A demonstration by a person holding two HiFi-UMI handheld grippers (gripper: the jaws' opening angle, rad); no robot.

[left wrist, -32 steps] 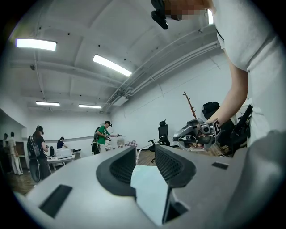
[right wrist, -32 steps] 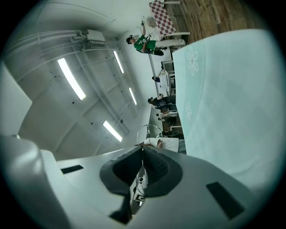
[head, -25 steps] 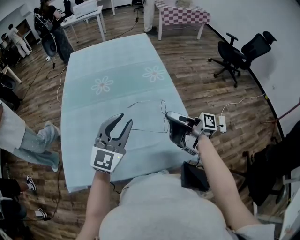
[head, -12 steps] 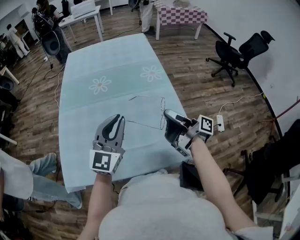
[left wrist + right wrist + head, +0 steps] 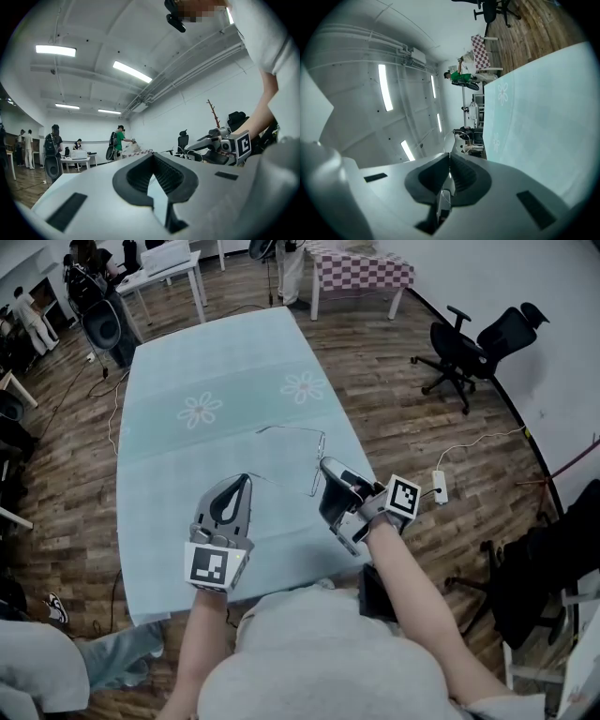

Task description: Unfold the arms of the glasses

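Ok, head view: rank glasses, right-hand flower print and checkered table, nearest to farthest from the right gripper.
1. Glasses, held in the right gripper.
2. Right-hand flower print, farther up the cloth.
3. Checkered table, beyond the cloth's far end.

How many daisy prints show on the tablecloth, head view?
2. One white daisy print lies left of the pale blue tablecloth's middle, the other near its right edge. The near end is partly covered, so more may be hidden.
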